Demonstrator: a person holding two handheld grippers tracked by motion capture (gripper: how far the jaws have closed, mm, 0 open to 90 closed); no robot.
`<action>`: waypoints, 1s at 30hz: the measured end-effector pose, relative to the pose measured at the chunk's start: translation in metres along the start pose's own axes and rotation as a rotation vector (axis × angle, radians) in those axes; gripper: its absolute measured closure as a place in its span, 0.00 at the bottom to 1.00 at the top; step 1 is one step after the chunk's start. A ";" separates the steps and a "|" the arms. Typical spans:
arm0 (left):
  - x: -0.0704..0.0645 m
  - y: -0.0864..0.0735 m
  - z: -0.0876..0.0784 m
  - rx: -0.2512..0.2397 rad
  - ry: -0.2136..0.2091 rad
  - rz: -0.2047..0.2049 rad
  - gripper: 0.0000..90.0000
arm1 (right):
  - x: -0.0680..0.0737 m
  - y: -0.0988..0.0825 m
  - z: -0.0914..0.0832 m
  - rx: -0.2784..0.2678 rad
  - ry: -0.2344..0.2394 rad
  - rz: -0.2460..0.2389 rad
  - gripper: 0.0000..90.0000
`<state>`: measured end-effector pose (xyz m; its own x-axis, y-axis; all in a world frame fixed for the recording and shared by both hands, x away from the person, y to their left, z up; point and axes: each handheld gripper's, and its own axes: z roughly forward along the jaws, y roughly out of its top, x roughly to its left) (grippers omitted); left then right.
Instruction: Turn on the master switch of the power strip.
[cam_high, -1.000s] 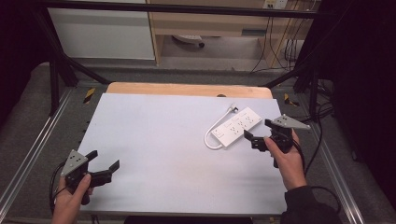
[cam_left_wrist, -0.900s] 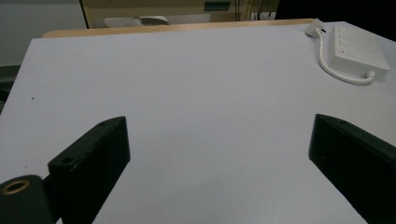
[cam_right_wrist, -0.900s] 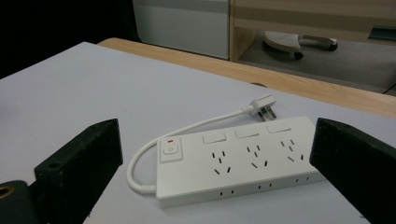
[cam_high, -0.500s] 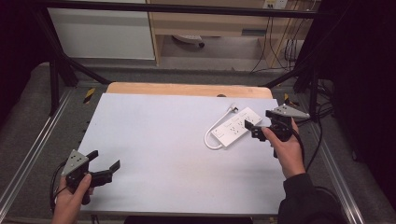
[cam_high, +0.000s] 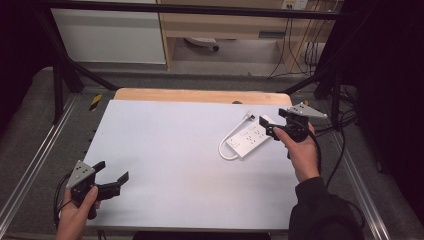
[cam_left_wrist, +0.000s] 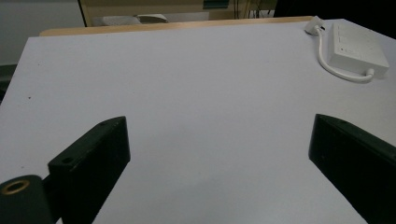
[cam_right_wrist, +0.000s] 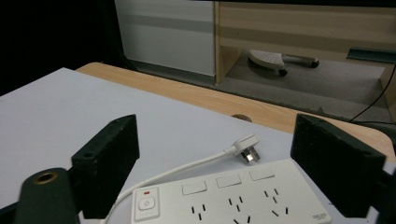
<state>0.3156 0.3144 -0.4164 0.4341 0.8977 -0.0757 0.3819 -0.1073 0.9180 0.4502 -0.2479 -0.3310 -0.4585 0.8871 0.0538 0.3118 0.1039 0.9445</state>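
A white power strip (cam_high: 251, 139) lies on the right part of the white table (cam_high: 170, 145), its short cord (cam_high: 225, 148) looped to a plug (cam_high: 248, 116). My right gripper (cam_high: 269, 128) hovers over the strip's far right end. Its jaws have just been closing but still stand apart, with nothing pressed between them. In the right gripper view the strip (cam_right_wrist: 233, 196), its red-lit switch (cam_right_wrist: 146, 203) and the plug (cam_right_wrist: 247, 148) lie just beyond my right gripper (cam_right_wrist: 224, 140). My left gripper (cam_high: 111, 171) rests open at the near left, and in its own view my left gripper (cam_left_wrist: 219, 140) faces bare tabletop, the strip (cam_left_wrist: 357, 46) far right.
A bare wooden strip (cam_high: 200, 95) runs along the table's far edge. Metal frame rails (cam_high: 30, 165) flank the table. Black cables (cam_high: 332, 150) hang at the right side. A low cabinet and shelf (cam_high: 220, 25) stand beyond the table.
My right hand has carried its gripper away from the person, from beside the strip's near end to its far right end. The left gripper has stayed put.
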 end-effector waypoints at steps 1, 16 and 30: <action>0.000 0.000 0.000 0.001 -0.001 -0.002 0.06 | 0.000 0.000 0.000 0.000 0.000 0.000 0.26; 0.000 0.000 0.000 0.004 -0.003 0.001 0.06 | 0.004 -0.001 0.018 -0.027 0.007 -0.016 0.81; 0.000 0.000 0.001 0.005 -0.002 0.000 0.06 | 0.013 -0.004 0.032 -0.015 0.012 -0.041 0.98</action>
<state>0.3159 0.3141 -0.4168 0.4360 0.8967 -0.0767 0.3856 -0.1091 0.9162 0.4695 -0.2228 -0.3440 -0.4808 0.8766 0.0188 0.2804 0.1334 0.9506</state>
